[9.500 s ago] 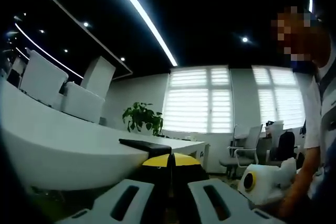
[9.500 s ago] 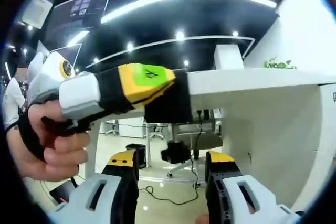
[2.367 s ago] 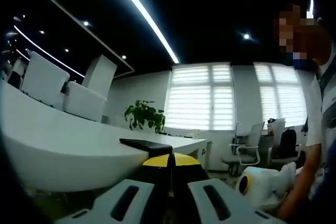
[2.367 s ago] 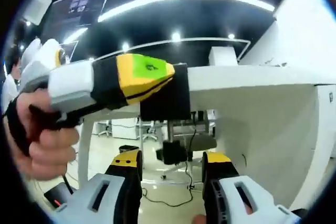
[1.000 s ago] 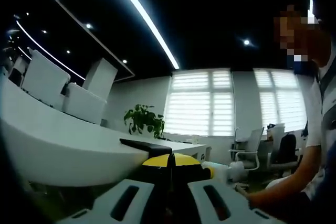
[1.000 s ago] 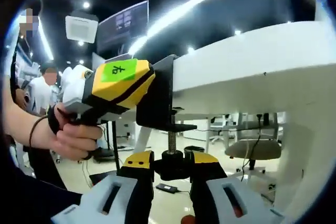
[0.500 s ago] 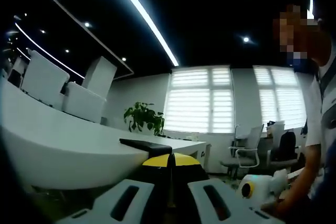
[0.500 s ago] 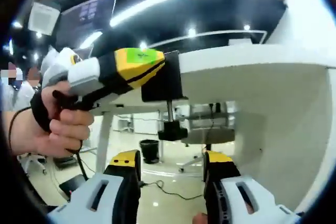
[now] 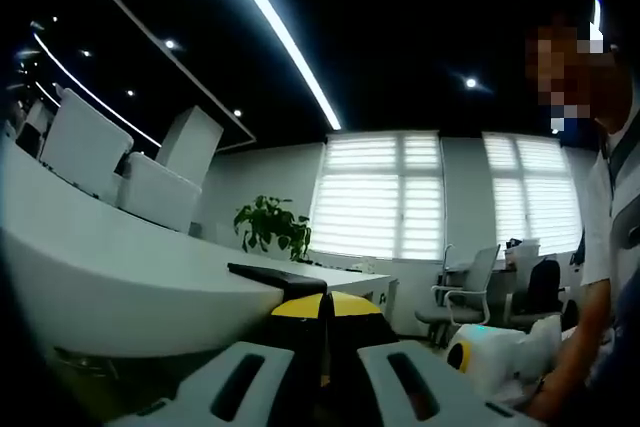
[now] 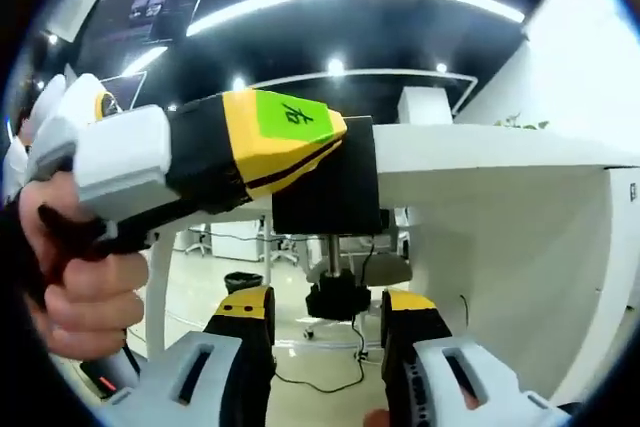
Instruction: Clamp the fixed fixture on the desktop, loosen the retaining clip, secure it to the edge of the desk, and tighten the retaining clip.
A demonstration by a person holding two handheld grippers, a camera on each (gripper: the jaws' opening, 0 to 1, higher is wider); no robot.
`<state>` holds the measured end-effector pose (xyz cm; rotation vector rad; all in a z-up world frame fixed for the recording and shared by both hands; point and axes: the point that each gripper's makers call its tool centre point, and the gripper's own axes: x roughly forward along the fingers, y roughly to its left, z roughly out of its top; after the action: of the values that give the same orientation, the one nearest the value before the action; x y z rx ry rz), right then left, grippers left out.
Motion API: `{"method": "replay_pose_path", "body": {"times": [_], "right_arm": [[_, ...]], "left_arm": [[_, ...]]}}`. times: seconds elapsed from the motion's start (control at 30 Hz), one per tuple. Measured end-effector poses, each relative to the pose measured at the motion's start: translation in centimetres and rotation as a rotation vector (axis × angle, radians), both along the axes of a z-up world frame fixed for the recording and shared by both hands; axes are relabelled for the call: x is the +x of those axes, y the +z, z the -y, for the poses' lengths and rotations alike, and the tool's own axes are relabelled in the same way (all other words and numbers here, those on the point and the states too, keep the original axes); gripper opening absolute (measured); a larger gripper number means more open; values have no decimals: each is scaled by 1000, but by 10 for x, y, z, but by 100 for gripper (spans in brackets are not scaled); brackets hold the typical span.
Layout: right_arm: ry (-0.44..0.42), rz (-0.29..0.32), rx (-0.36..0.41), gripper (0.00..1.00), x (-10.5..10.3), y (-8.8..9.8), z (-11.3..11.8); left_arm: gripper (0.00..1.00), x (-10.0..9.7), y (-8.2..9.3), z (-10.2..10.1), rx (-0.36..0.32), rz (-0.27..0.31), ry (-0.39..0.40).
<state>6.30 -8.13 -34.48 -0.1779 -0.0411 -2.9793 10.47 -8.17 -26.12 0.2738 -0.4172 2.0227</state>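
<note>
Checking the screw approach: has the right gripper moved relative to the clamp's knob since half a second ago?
Yes. The right gripper has closed in on the knob under the desk edge; the knob now sits between its open jaws, where before it hung above them.

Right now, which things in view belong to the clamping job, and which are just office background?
In the job:
black clamp fixture on the white desk's edge
its screw knob, between the right gripper's jaws
left gripper, shut on the fixture

Background:
potted plant
office chairs
window blinds

White gripper (image 10: 325, 347) bodies w/ yellow-black jaws, green label.
</note>
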Motion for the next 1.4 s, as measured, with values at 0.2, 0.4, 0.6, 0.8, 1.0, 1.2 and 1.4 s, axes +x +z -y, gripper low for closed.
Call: {"method": "replay_pose_path", "body": {"times": [0.2,0.4,0.6,0.8,1.0,1.2,1.4], "right_arm": [[-26,-3,24,39,-12,-1,4],[-66,6,33,27,-15,-3,-5],[-1,-1,67,27,-15,-3,-1],[320,-125,78,27,-15,1,13],[711,-93,85,27,-10,-1,25],[892,-49,87,27,-7,-3,32],[859,-62,10,27,-3,-3,33]], "left_arm": [[2,1,1,0,1,-2,-4],[2,3,1,0,5,-1,-3],[2,3,2,0,8,2,-3],[2,5,3,0,-11,21,-2],[2,4,3,2,16,22,-12],[2,6,4,1,28,20,-5],[2,8,5,0,16,15,-1]]}}
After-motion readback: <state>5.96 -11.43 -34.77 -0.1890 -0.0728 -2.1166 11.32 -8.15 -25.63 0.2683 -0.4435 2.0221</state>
